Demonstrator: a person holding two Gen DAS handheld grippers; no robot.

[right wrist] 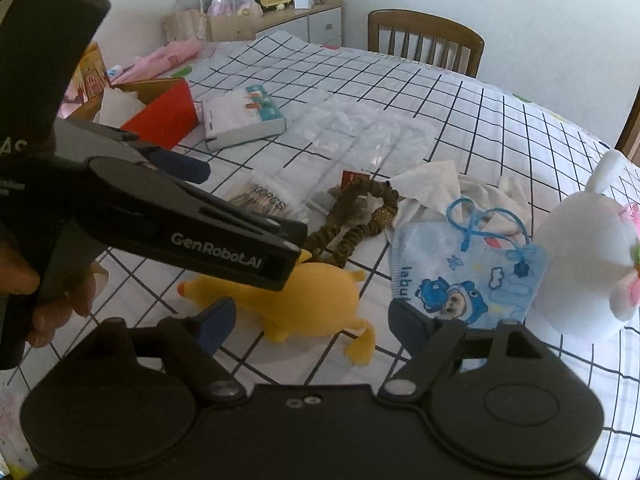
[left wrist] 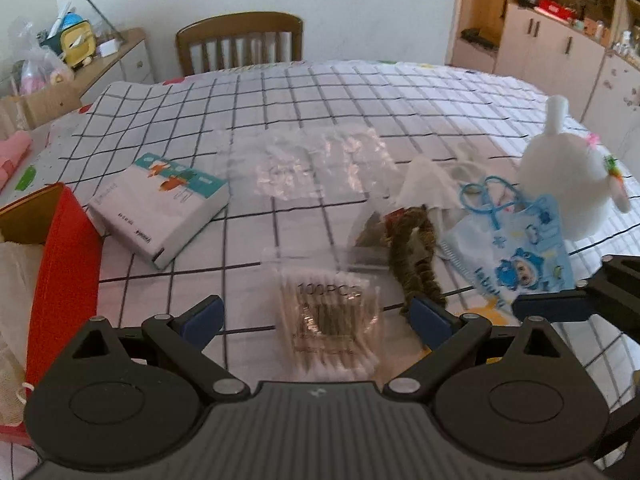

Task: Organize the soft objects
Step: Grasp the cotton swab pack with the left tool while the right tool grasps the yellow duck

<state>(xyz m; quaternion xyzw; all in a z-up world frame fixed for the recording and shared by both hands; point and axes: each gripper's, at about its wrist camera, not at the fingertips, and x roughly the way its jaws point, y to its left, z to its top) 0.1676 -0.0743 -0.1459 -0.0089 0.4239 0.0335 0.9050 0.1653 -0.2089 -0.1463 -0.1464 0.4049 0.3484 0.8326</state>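
A: Take the red open-topped cardboard box (right wrist: pixel 166 114) as the marker. What lies largest on the checked white tablecloth (left wrist: pixel 360 92)?

B: The white plush rabbit with a pink flower (right wrist: pixel 588 264), farthest from the box, upright at the cloth's far side. Nearer the box is the blue printed cloth pouch with a drawstring (right wrist: pixel 472 276), then the yellow rubbery duck-shaped squeeze toy (right wrist: pixel 316 300), lying on its side well short of the box.

A: How will the duck handle?

B: Light and squashy, I'd judge, and probably a bit slippery. Its round belly is the place to take it; the thin legs and tail would just stretch.

A: And the tongs?

B: The right gripper (right wrist: pixel 312 324) stands wide, its blue pads either side of the duck's body without pressing on it, so it holds nothing. The left gripper (left wrist: pixel 316 318) is also spread wide and empty, poised over the clear packet of cotton swabs (left wrist: pixel 330 320), which lies between the duck and the box.

A: Anything smaller?

B: A brown fuzzy scrunchie loop (left wrist: pixel 416 256) beside the swabs, on the side away from the box.

A: What's unclear?

B: The left tool's body covers the duck's head. Something pale fills the box, perhaps cloth. A clear plastic bag (left wrist: pixel 316 160) on the cloth beyond the swabs is barely readable.
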